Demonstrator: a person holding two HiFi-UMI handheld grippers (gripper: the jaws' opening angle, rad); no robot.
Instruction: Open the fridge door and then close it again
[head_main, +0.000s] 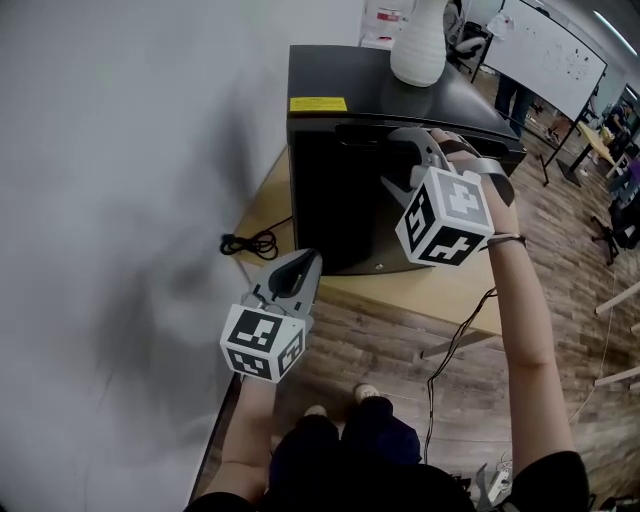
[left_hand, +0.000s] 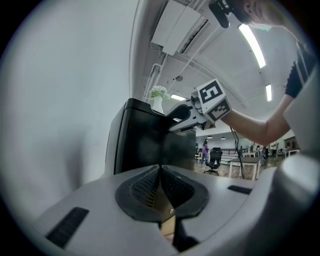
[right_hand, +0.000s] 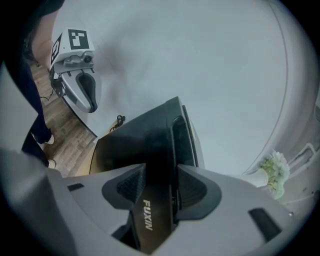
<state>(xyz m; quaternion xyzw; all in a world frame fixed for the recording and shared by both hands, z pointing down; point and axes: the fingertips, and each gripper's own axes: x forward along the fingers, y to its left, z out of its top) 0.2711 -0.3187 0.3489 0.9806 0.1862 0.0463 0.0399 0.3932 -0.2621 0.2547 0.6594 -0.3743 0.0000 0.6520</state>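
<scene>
Grippers number two, each carrying one cube with square markers, and one black fridge (head_main: 340, 200) stands on a light wooden table (head_main: 440, 290) against a white wall (head_main: 120, 200). The right gripper (head_main: 400, 165) is at the upper front edge of the fridge, its jaws apart with the door's lettered top edge between them; whether the pads press on the door cannot be told. The left gripper (head_main: 300, 262) hangs low beside the wall, well apart from the fridge, its jaws together and nothing between them. As far as the head view shows, the door lies shut against the body. One white vase (head_main: 418, 45) of pale flowers stands on top of the fridge, near its back, and one yellow sticker (head_main: 318, 103) lies near the top's left front corner. One coiled black cable (head_main: 250, 243) lies on the table just left of the fridge, by the wall. Nothing stands in front of the door except the right gripper. One whiteboard (head_main: 555, 50) stands far behind on the wood-plank floor (head_main: 400, 350).
</scene>
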